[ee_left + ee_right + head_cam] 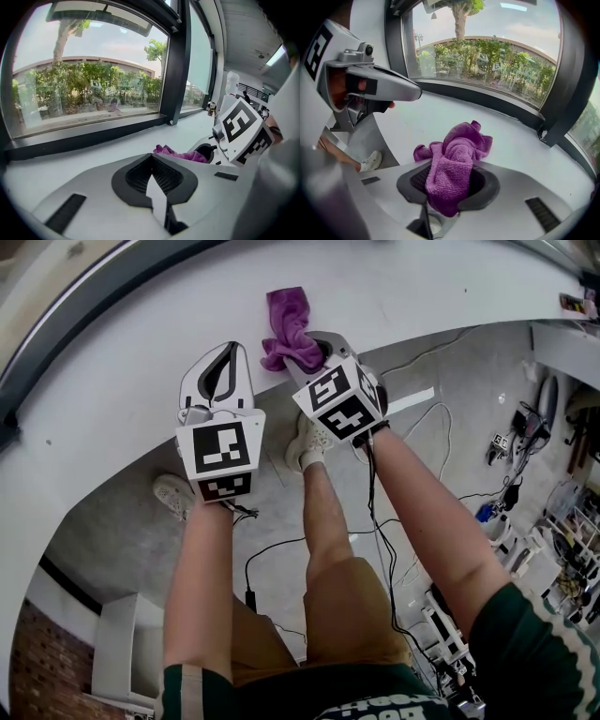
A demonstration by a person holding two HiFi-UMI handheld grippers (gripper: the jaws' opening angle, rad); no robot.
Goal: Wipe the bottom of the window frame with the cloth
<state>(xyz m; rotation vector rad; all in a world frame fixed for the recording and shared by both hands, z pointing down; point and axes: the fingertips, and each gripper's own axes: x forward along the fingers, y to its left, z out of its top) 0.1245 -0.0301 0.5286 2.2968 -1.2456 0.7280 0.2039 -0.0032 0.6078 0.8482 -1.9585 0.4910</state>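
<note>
White sill (122,381) is seen below a wide window; dark bottom rail of window frame (487,99) runs along sill's far edge. Left gripper (152,159) is held over sill near its front edge, jaws pressed together w/ nothing btwn them. Right gripper (449,180) is held just beside it, clenched on purple cloth (457,154). Cloth is bunched, free end spilled fwd onto sill, apart from frame rail.
</note>
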